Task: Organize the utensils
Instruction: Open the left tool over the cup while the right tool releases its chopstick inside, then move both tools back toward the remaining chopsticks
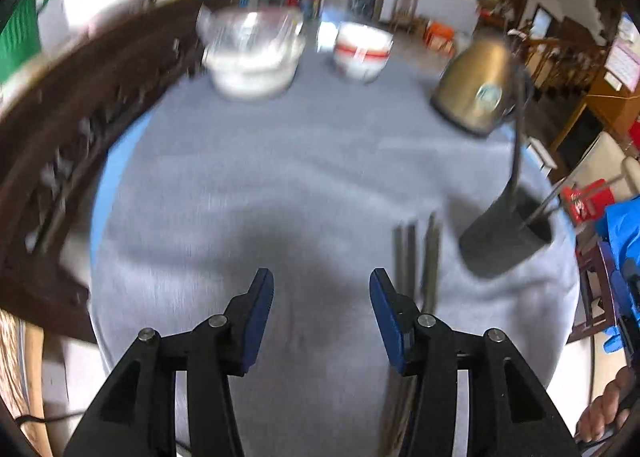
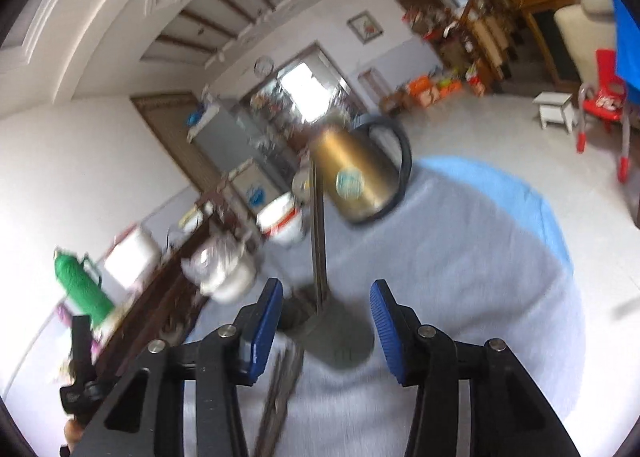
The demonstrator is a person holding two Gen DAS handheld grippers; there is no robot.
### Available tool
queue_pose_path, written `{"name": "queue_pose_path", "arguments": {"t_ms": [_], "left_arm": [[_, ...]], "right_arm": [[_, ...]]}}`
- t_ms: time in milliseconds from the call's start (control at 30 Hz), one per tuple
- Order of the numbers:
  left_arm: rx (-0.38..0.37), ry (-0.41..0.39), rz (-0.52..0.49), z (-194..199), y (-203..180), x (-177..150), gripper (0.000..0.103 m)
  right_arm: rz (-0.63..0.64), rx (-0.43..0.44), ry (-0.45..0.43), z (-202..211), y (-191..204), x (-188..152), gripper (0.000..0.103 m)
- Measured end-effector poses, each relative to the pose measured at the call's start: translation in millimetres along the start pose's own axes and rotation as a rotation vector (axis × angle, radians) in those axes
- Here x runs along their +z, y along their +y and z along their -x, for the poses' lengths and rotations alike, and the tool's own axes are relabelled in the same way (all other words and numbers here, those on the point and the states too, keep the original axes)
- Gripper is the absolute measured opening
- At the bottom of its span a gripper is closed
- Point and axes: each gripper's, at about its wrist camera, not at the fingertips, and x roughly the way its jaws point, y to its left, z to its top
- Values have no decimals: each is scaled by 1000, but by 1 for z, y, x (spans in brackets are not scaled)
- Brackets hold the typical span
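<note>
A dark grey utensil holder (image 1: 506,235) stands at the right of the table on a grey cloth (image 1: 280,161), with thin utensil handles (image 1: 516,161) sticking out of it. Several dark chopsticks (image 1: 416,257) lie flat on the cloth just left of it. My left gripper (image 1: 322,293) is open and empty above the cloth, the chopsticks beside its right finger. In the right wrist view the holder (image 2: 340,337) sits between the open fingers of my right gripper (image 2: 326,305), with a long utensil (image 2: 318,233) rising from it and the chopsticks (image 2: 280,389) lying below. The view is blurred.
A gold kettle (image 1: 478,89) stands at the back right; it also shows in the right wrist view (image 2: 360,173). A white pot with a glass lid (image 1: 252,53) and a white and red bowl (image 1: 362,49) stand at the back. A dark wooden bench back (image 1: 80,105) runs along the left.
</note>
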Motion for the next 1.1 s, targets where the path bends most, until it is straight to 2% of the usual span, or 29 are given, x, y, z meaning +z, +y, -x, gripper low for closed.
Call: {"name": "queue_pose_path", "arguments": {"t_ms": [133,300,433,533,633,833,967,1100], "left_arm": [[-39,68,11,-13,3,-29,51],[-73,80,-29,-15,-10,-56,51],[-93,73,-57,-15,-21,-64,51],[-106,70,-82,-16,-27,-67,51],[-112,70,-114,-20,-33,-72,56],[-101,111,-132,-34,-40,-79,56],[-115,111,-141,-35,-41,-82,56],[-116,101,-106,-33,-29,-79,56]], "right_arm": [[1,11,103,-20,-6,-36,43],[34,48,169,-42,2,-63,41],[38,71,201,-57,4,-81,41],[30,74,210,-65,1,-84,41],[9,78,210,-72,-1,-81,41],[14,85,235,-81,8,-80,40],[74,69,262,-92,28,-81,40],[142,25,310,-115,52,-84,38]]}}
